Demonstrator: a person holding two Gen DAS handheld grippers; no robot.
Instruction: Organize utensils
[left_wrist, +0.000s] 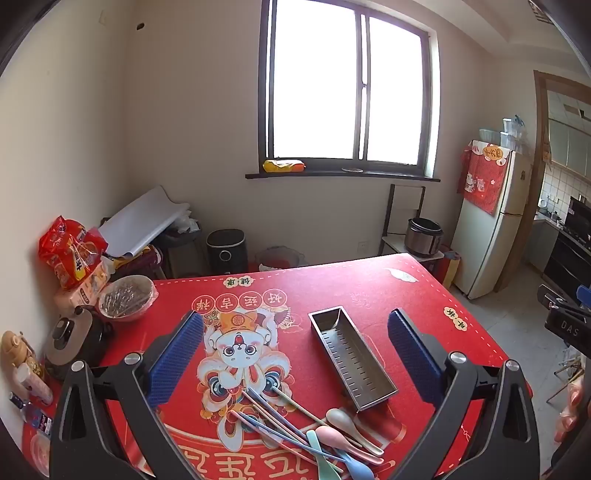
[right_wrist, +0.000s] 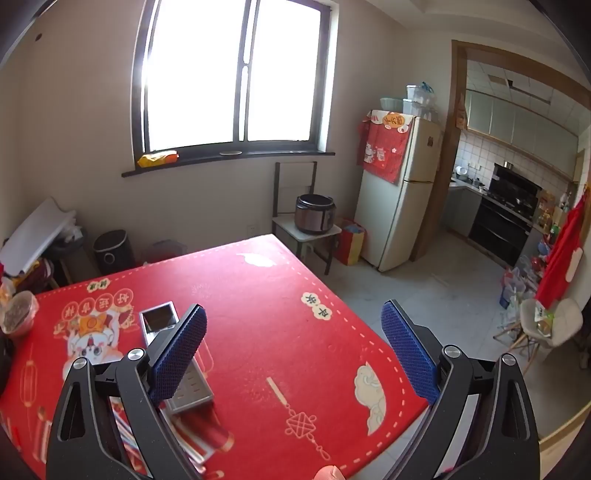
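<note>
A loose heap of utensils (left_wrist: 314, 428) is seen at the near edge of the red tabletop (left_wrist: 369, 288) — pastel spoons (left_wrist: 341, 419) with their bowls to the right, and thin chopsticks (left_wrist: 266, 410) crossed over and under them. Just beyond the heap, nearly touching the spoons, a long perforated metal tray (left_wrist: 351, 358) lies empty, its length running away from the cameras.

The left gripper (left_wrist: 295, 354) is held above the heap with its jaws spread as wide as they go, nothing between the blue pads (left_wrist: 177, 358). The right gripper (right_wrist: 295, 354) is likewise fully spread and empty, and is pointed over the bare right part of the tabletop, with the tray partly hidden behind its left finger.

The utensils are judged to be light and stiff (probably plastic or wheat-straw, by the matte pastel finish), and smooth enough to slip or roll. A spoon would best be taken across the handle, near the bowl, where it is widest. The chopsticks are thin and entangled — one lifted carelessly may drag its neighbours — so the topmost piece should be chosen, pinched near mid-length. The tray is judged rigid and heavier, unlikely to shift unless knocked.
</note>
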